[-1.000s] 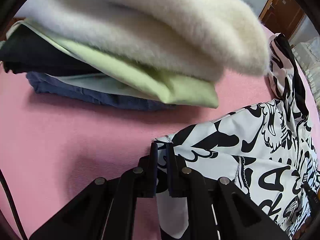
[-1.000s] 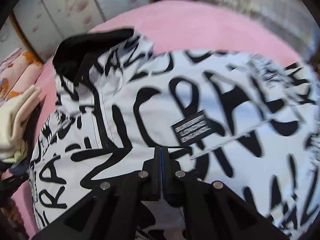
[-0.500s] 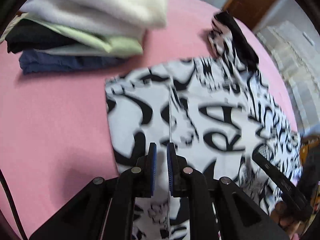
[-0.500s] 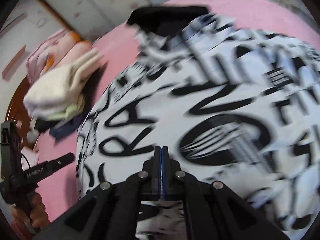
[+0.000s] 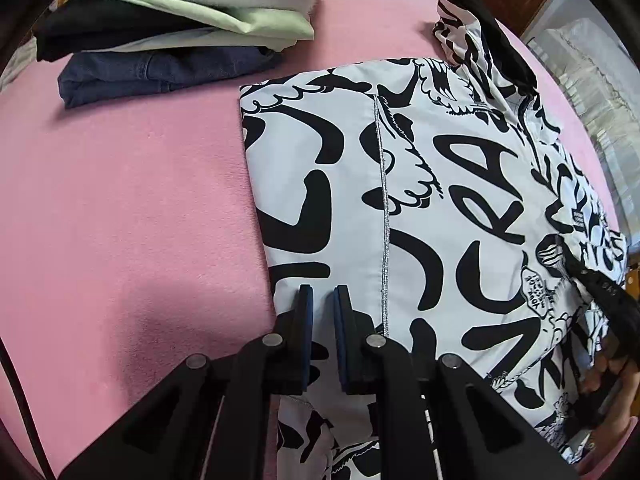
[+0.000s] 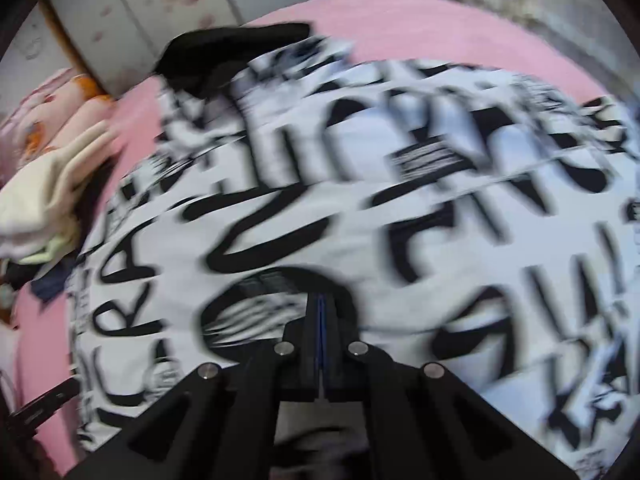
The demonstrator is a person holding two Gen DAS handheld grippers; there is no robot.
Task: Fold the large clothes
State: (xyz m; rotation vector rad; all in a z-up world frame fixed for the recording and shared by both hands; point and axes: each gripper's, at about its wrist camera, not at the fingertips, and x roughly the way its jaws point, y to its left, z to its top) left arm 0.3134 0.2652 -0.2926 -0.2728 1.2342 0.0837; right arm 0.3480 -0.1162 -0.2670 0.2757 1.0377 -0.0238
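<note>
Left wrist view: black-and-white printed jacket point(image 5: 420, 200) lies spread on the pink bed cover point(image 5: 128, 208), straight left edge, hood point(image 5: 480, 28) bunched at the far end. Stack of folded clothes point(image 5: 180, 28) sits far left, just clear of the jacket's far corner. Left gripper point(image 5: 322, 296) hangs over the near left edge of the jacket; a narrow gap shows between its blue pads, no cloth in it. A hand point(image 5: 612, 376) shows at the right rim.

Right wrist view, blurred: right gripper point(image 6: 320, 304) pressed together, nothing visibly caught, poised over the jacket point(image 6: 360, 220) near its near edge.

Judgement: next fold looks not yet begun. To do it well, take the near hem at two corners level with each other, pinch all layers, lift only enough to clear, carry the fold far-wards along the silver seam line point(image 5: 382, 216) so edges meet square. Risk: slick fabric slipping, hood dragging askew.
</note>
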